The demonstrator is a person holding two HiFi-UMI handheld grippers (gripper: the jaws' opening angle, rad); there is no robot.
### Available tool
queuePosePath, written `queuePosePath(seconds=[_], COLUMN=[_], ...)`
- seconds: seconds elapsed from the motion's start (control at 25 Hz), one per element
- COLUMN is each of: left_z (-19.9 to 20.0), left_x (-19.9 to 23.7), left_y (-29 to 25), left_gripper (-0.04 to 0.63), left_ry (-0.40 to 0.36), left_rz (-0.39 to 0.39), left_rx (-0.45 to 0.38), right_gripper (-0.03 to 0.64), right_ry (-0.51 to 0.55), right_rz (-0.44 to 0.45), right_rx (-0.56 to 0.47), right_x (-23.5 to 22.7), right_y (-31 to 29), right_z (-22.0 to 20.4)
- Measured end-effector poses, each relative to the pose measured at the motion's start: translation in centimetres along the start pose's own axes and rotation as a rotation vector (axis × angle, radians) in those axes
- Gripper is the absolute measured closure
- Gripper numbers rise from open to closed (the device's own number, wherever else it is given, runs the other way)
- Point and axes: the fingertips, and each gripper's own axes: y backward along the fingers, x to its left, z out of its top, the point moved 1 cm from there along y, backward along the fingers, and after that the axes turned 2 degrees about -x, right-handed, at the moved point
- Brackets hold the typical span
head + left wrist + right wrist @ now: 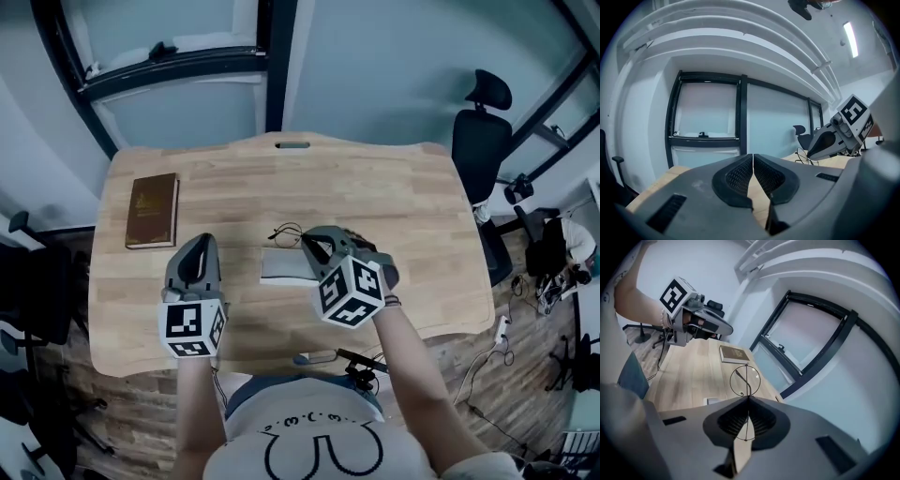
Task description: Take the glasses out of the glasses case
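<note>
The grey glasses case lies on the wooden table, near the front middle. My right gripper hangs above the case's far edge, shut on the thin wire-rimmed glasses. In the right gripper view one round lens sticks up past the closed jaws of the right gripper, and a corner of the case shows below. My left gripper is left of the case, above the table, shut and holding nothing. The left gripper view shows its pads pressed together and the right gripper off to the right.
A brown book lies on the left part of the table, also in the right gripper view as the book. A black office chair stands beyond the right end. Cables lie on the floor at the right. Windows line the far wall.
</note>
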Motion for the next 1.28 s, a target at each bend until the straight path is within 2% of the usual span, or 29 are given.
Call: queuePosePath(seconds=[0.24, 0.48, 0.64, 0.88, 1.0, 1.28], left_z=[1.4, 3.0, 4.4, 6.4, 7.3, 9.4], left_x=[-1.7, -3.2, -4.3, -5.9, -6.4, -6.9], left_y=[-0.5, -0.1, 0.6, 2.1, 2.6, 3.4], left_gripper=[0.575, 0.575, 0.575, 0.575, 0.575, 0.575], left_ry=[-0.020, -0.044, -0.062, -0.092, -0.111, -0.143], left_rz=[-0.030, -0.032, -0.015, 0.027, 0.037, 0.039], left_rx=[-0.023, -0.050, -0.074, -0.115, -0.134, -0.188], right_gripper=[0.558, 0.558, 0.558, 0.558, 0.558, 0.558], right_ry=[-0.054, -0.281, -0.387, -0.518, -0.550, -0.537], right_rz=[-0.071, -0.224, -0.308, -0.349, -0.369, -0.452], right_rx=[-0.039, -0.151, -0.196, -0.321, -0.349, -0.399], right_x=[-1.5, -4.8, -7.0, -8.5, -8.6, -9.2], right_y=[2.6, 7.5, 10.8, 14.6, 15.5, 18.3], right_z=[-0.1, -1.3, -2.6, -4.2, -4.8, -3.5])
